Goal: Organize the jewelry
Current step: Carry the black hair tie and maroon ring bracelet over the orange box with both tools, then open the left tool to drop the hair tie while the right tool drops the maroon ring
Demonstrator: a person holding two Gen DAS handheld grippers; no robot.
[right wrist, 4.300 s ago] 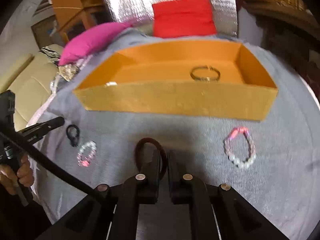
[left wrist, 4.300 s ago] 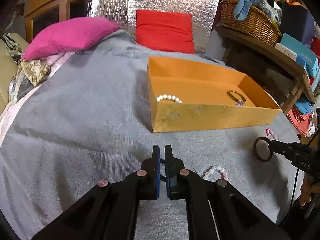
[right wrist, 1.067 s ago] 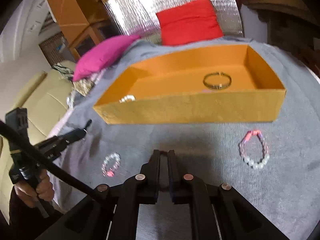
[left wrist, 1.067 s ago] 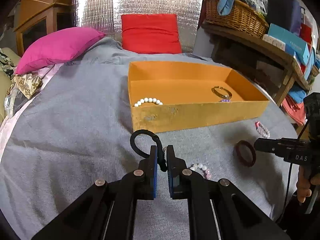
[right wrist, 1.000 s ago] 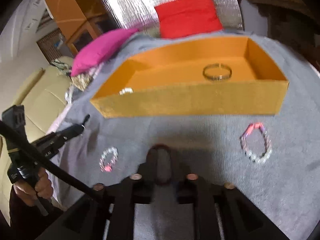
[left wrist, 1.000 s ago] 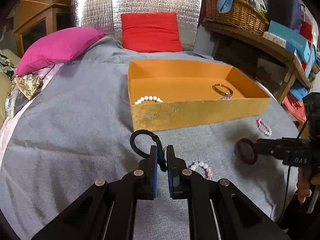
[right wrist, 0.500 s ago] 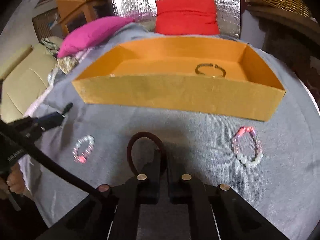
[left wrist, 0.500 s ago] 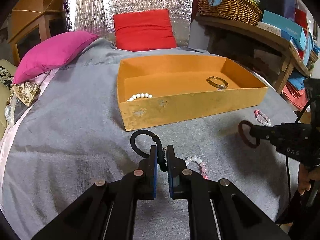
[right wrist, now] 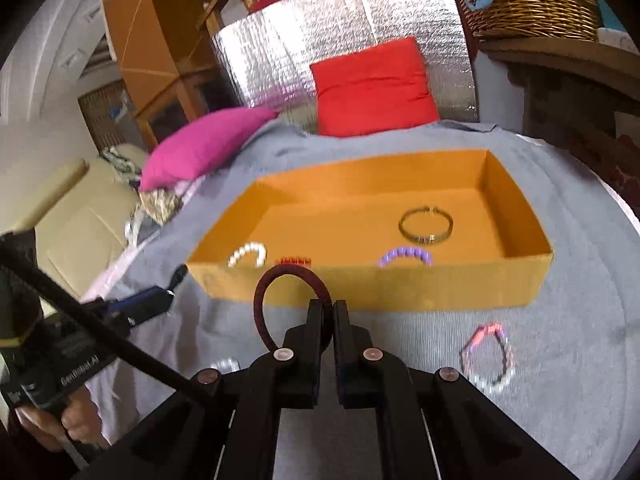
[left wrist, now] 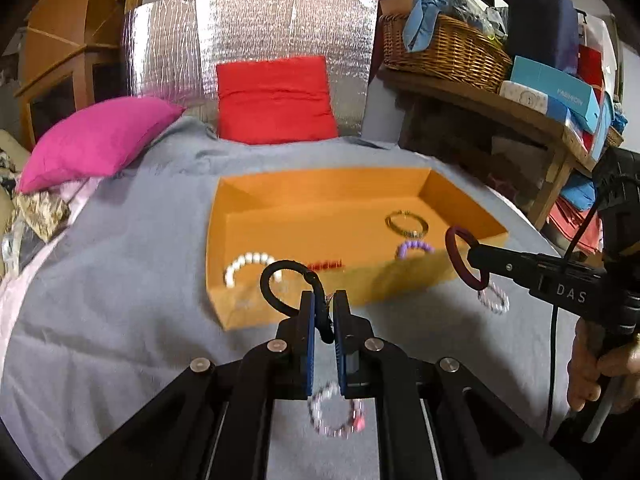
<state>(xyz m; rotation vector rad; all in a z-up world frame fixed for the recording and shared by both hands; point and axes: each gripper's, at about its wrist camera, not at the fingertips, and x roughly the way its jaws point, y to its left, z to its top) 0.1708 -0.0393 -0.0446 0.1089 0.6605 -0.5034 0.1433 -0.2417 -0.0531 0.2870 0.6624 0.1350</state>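
Note:
An orange box (left wrist: 468, 200) (right wrist: 400, 288) lies on the grey cloth and holds a white bead bracelet (left wrist: 245, 262) (right wrist: 248, 254), a red piece (right wrist: 295, 260), a purple bracelet (left wrist: 414, 246) (right wrist: 406, 255) and a gold bangle (left wrist: 406, 224) (right wrist: 426, 225). My left gripper (left wrist: 323, 300) is shut on a black ring bracelet (left wrist: 280, 274), held up before the box's near wall. My right gripper (right wrist: 327, 305) is shut on a dark red ring bracelet (right wrist: 276, 288) (left wrist: 460, 256), also lifted in front of the box. A pink-and-white bead bracelet (left wrist: 336, 412) lies below the left fingers, another (right wrist: 488, 356) (left wrist: 494, 300) at the right.
Pink cushion (left wrist: 96, 140) and red cushion (left wrist: 276, 100) lie at the far end before a silver foil panel (left wrist: 248, 40). A wooden shelf with a wicker basket (left wrist: 444, 52) and boxes stands at the right. A person's hands (left wrist: 600, 364) (right wrist: 68, 420) grip the handles.
Both grippers have risen with their rings, so the box's inside shows more. The dark red ring, earlier low on the cloth, now hangs in the air in the right gripper.

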